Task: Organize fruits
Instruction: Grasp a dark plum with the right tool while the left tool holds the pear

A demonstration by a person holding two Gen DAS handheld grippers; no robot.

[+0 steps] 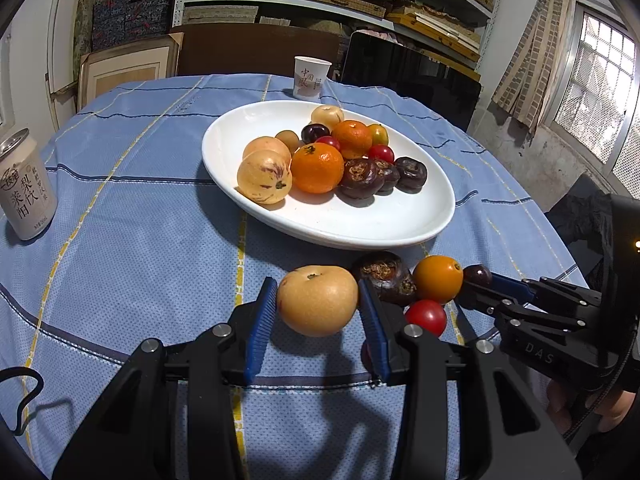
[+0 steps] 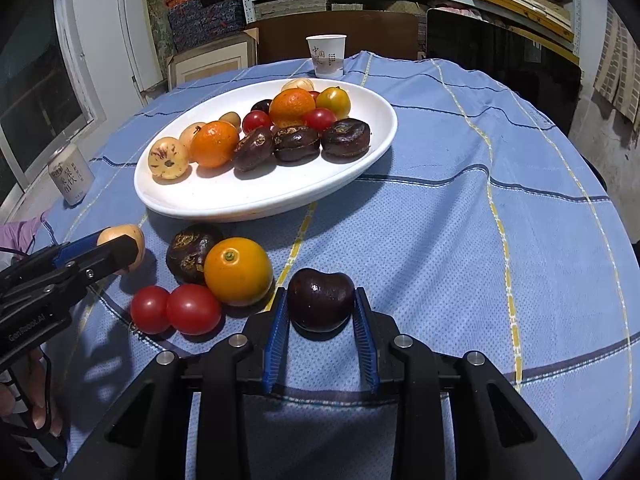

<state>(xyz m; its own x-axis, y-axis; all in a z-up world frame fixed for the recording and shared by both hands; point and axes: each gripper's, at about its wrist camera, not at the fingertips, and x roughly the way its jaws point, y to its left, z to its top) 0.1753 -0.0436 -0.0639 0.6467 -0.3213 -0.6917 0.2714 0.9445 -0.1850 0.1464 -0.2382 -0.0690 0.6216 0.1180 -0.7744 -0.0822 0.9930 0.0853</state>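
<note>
A white oval plate (image 1: 360,228) (image 2: 224,196) holds several fruits. Loose on the blue cloth before it lie a tan pear (image 1: 318,300) (image 2: 134,240), a dark water chestnut (image 1: 386,278) (image 2: 190,252), a yellow-orange tomato (image 1: 438,278) (image 2: 238,270), red cherry tomatoes (image 1: 426,316) (image 2: 192,308) and a dark cherry (image 1: 478,275) (image 2: 320,300). My left gripper (image 1: 318,316) (image 2: 116,250) has its pads on both sides of the pear, touching it. My right gripper (image 2: 320,312) (image 1: 472,284) has its pads against both sides of the cherry, which rests on the cloth.
A white drink can (image 1: 26,188) (image 2: 72,176) stands at the table's left. A paper cup (image 1: 310,78) (image 2: 326,56) stands beyond the plate. Shelves, a dark chair back and boxes lie behind the round table.
</note>
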